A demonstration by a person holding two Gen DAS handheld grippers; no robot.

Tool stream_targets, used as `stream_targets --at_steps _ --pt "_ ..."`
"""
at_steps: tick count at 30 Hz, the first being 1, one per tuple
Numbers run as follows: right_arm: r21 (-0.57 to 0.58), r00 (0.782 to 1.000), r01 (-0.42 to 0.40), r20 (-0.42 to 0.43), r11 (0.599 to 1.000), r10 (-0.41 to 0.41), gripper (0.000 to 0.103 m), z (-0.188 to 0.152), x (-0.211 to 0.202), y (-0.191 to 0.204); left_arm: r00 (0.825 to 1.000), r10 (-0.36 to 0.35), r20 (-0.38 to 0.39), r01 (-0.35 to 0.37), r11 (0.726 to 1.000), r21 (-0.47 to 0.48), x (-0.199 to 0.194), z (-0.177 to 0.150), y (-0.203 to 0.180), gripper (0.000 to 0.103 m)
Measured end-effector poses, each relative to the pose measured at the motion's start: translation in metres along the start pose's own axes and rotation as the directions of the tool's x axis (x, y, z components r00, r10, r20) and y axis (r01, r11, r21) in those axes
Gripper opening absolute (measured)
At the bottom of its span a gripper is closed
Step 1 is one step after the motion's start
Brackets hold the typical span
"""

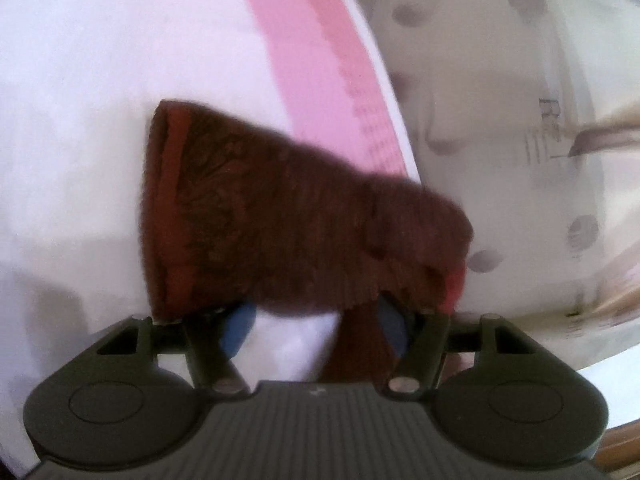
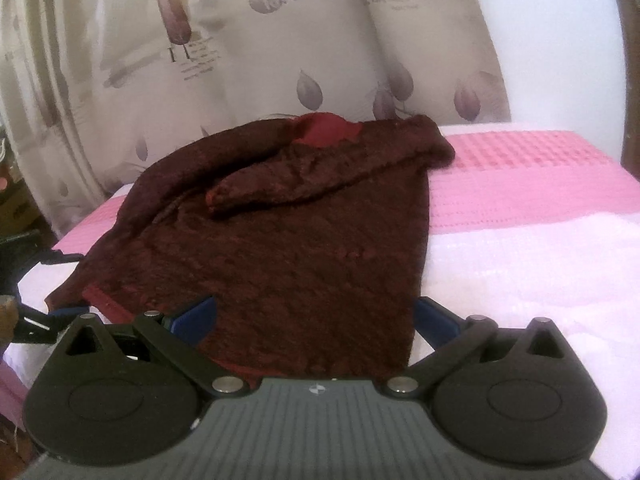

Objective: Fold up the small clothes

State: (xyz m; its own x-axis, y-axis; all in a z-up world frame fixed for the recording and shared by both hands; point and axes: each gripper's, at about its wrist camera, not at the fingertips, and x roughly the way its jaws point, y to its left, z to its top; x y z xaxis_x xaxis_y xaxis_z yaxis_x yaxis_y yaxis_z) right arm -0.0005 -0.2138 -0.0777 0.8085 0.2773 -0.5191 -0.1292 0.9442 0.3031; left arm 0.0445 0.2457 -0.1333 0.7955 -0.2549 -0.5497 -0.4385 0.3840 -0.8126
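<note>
A small dark maroon knit sweater (image 2: 280, 240) lies on a pink and white towel (image 2: 520, 200) on the bed, both sleeves folded in across its chest. My right gripper (image 2: 312, 320) is open, its blue pads on either side of the sweater's near hem. My left gripper (image 1: 316, 324) is open too, its blue pads spread wide under the sweater's edge (image 1: 280, 216), which hangs over them. The left wrist view is blurred. The left gripper also shows at the left edge of the right wrist view (image 2: 36, 320), at the sweater's left corner.
A curtain printed with leaves and text (image 2: 240, 60) hangs right behind the bed. The towel's pink stripe (image 1: 320, 48) runs along the far side. A dark wooden frame (image 2: 628, 60) stands at the right edge.
</note>
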Motion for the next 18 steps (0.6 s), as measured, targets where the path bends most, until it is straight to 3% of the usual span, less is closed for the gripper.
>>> stream_targets --at_steps 6,7,8,10,13,16,18 --pt "-0.007 1.000 -0.009 -0.012 1.000 0.009 0.103 -0.002 0.004 0.002 0.999 0.002 0.053 -0.004 0.999 0.051 0.006 0.015 -0.004 0.065" --pt "-0.010 1.000 -0.006 -0.012 1.000 0.006 0.103 -0.002 0.004 0.002 0.998 0.004 0.057 -0.007 0.998 0.057 0.007 0.017 -0.003 0.055" --pt "-0.010 1.000 -0.004 -0.014 1.000 0.004 0.103 -0.002 0.005 0.002 0.998 0.019 0.062 -0.023 0.997 0.069 0.010 0.020 -0.003 0.031" --pt "0.001 1.000 -0.002 -0.020 1.000 0.002 0.103 -0.002 0.006 0.001 0.998 0.040 0.040 -0.044 0.995 0.087 0.021 0.028 0.001 0.011" --pt "0.017 1.000 0.000 -0.030 1.000 0.001 0.103 -0.002 0.009 -0.001 0.994 0.031 0.101 -0.047 0.985 0.164 0.028 0.041 -0.005 0.009" --pt "0.007 0.999 0.011 -0.038 1.000 -0.010 0.103 0.000 0.012 0.000 0.969 0.028 0.245 -0.100 0.953 0.287 0.019 0.073 -0.039 0.008" --pt "-0.003 0.999 0.017 -0.037 1.000 -0.017 0.103 0.002 0.013 0.001 0.932 0.002 0.364 -0.138 0.927 0.348 0.010 0.104 -0.072 0.008"
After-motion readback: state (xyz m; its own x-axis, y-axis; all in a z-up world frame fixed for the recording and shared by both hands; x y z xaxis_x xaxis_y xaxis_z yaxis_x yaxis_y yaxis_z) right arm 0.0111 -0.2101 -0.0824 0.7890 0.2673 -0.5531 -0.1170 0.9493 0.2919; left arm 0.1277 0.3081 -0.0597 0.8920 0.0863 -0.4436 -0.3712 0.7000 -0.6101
